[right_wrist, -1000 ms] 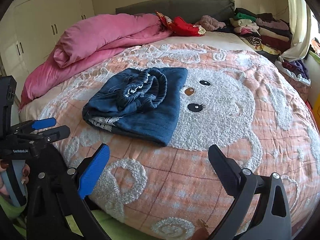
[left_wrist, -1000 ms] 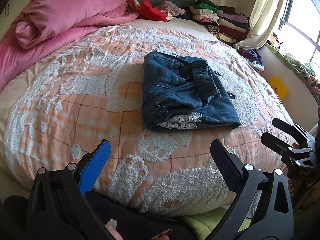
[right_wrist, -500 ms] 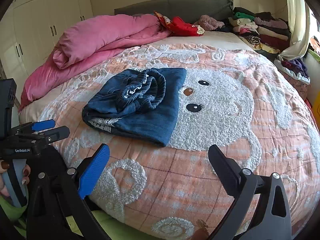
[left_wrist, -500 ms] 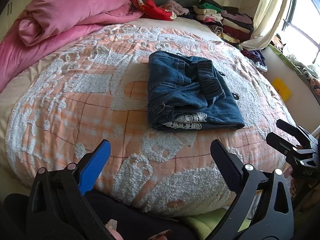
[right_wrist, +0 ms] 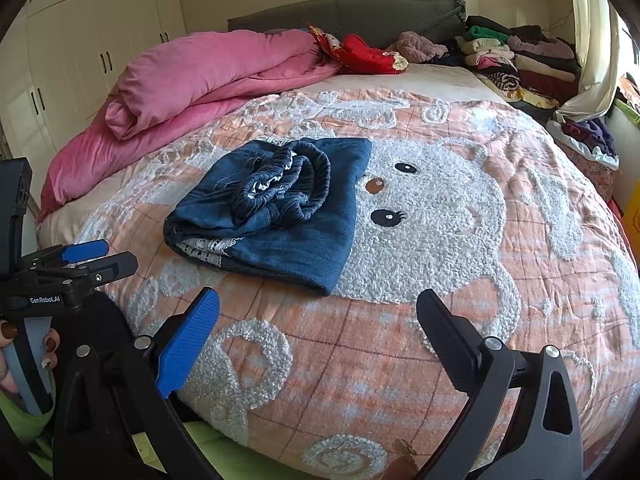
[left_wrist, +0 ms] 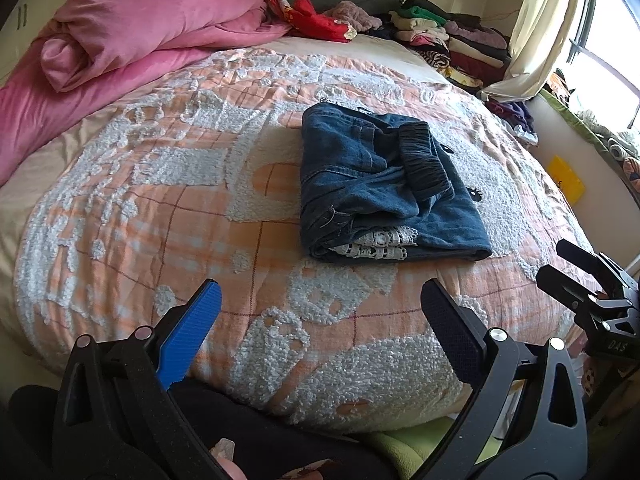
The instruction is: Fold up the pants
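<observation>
Blue denim pants (left_wrist: 376,188) lie folded in a compact bundle on the orange and white bedspread (left_wrist: 168,208), elastic waistband on top and white lace trim at the near edge. The right wrist view shows the same pants (right_wrist: 280,208) left of the bear face. My left gripper (left_wrist: 320,312) hangs open over the bed's near edge, well short of the pants, holding nothing. My right gripper (right_wrist: 318,320) is also open and empty, back from the bundle. Each gripper appears in the other's view, the right gripper (left_wrist: 576,276) at the right edge, the left gripper (right_wrist: 92,258) held by a hand.
A pink duvet (left_wrist: 132,32) is heaped at the back left of the bed. Stacked folded clothes (left_wrist: 452,40) and red fabric (left_wrist: 316,20) line the headboard side. A curtain (left_wrist: 536,28) and window stand right. White wardrobes (right_wrist: 88,48) stand left.
Both grippers have drifted slightly, so the pants sit a little further right in the left view. The pants have not moved and both grippers stay open.
</observation>
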The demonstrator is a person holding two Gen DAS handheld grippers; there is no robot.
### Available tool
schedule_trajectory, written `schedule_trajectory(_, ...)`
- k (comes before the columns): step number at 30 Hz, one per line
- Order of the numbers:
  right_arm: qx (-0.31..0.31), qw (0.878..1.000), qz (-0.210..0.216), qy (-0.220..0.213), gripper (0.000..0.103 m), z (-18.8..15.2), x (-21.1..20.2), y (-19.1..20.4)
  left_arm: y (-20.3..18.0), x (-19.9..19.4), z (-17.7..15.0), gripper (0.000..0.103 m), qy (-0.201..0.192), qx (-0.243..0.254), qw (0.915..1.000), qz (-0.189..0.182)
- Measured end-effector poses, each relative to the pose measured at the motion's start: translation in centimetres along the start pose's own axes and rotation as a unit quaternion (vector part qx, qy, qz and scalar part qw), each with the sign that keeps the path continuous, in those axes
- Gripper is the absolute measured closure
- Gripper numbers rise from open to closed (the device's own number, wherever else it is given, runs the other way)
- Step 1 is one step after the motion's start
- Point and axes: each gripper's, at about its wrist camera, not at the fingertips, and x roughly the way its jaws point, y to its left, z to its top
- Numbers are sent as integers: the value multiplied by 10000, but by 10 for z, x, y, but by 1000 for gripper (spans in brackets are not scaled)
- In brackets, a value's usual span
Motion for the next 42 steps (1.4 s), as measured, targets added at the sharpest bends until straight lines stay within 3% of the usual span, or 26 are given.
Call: schedule_trajectory(42,23,10000,-55,-11,5,1,-2,-2,2,0,1,10,54,-2,10000,36)
